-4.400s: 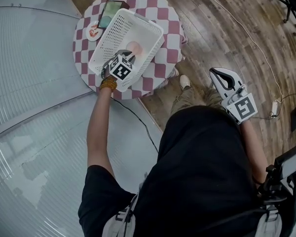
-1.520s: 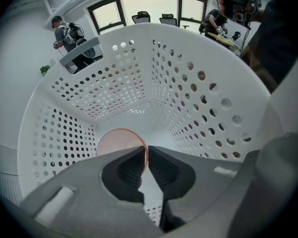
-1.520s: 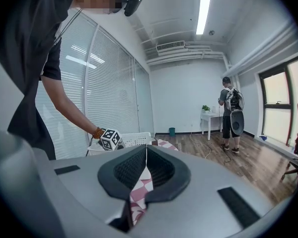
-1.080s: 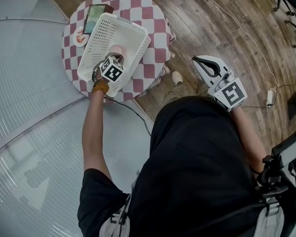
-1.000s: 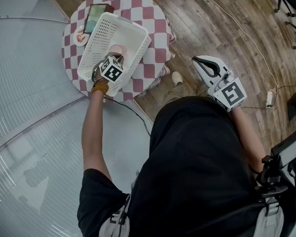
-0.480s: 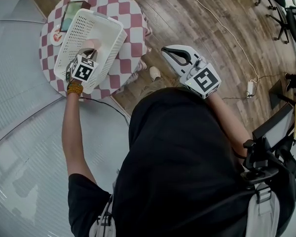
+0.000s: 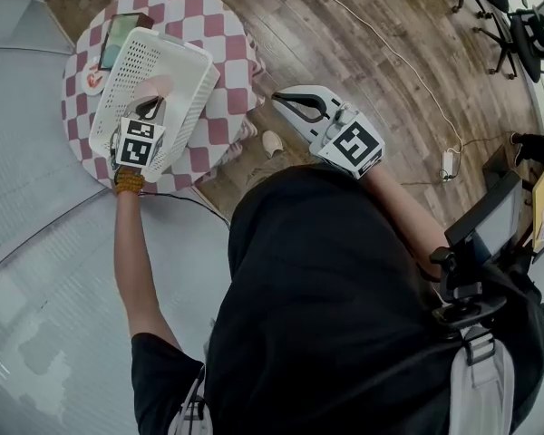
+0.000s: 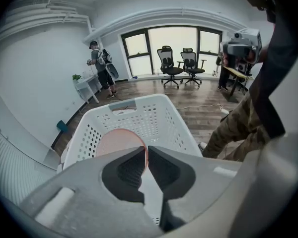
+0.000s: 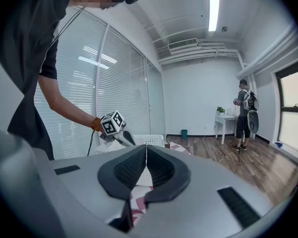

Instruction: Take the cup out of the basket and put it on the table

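While pinching pink cup [image 8: 116, 144] rim in left gripper [image 8: 146, 150], lift clear of white basket [image 8: 186, 133]; leave closed right gripper [image 9: 146, 148] well apart

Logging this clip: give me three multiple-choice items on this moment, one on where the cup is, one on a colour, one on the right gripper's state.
1. Where is the cup?
A. on the floor
B. inside the basket
C. on the cloth beside the basket

2. What colours are the checks of the tablecloth?
A. blue and yellow
B. black and green
C. dark pink and white

3. What state is the right gripper in?
A. jaws together, nothing between them
B. jaws wide apart
C. jaws closed on the cup

Answers:
1. B, as the head view shows the pink cup within the white basket's walls.
2. C, as the head view shows dark pink and white squares all round the basket.
3. A, as the right gripper view shows the jaw tips meeting with nothing between them.
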The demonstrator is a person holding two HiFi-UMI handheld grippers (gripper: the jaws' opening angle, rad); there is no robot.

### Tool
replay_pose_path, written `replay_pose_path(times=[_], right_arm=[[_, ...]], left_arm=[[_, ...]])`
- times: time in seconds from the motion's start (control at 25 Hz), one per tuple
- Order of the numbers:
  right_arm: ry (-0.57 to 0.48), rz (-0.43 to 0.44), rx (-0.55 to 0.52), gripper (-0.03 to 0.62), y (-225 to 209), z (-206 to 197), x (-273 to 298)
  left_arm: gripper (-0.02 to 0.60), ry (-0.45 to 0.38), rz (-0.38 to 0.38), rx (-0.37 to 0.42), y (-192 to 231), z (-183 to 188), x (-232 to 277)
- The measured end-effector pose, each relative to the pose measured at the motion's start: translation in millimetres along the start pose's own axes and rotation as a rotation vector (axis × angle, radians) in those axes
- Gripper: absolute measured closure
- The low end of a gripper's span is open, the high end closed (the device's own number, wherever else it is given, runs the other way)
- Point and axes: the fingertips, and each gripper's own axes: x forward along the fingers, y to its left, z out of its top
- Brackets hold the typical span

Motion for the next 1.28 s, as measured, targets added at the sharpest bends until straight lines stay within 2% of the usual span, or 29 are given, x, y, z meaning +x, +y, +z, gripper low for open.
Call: replay_pose_path(times=[0.32, 0.52, 1.28], right_arm=[[-0.005, 0.038, -0.011, 0.582, 3.1, 3.0, 10.5], [-0.013, 0.048, -0.02, 0.582, 4.5, 2.8, 10.7], [0.013, 0.078, -0.015, 0.582, -2.4, 1.6, 41.4]], left_arm=[[0.557, -0.031, 0.03, -0.017, 1.9, 6.6, -16.3], [0.557, -0.072, 0.049, -0.055, 0.9, 10.8, -29.2], [0.558, -0.103, 0.058, -0.084, 20.9, 16.0, -32.8]])
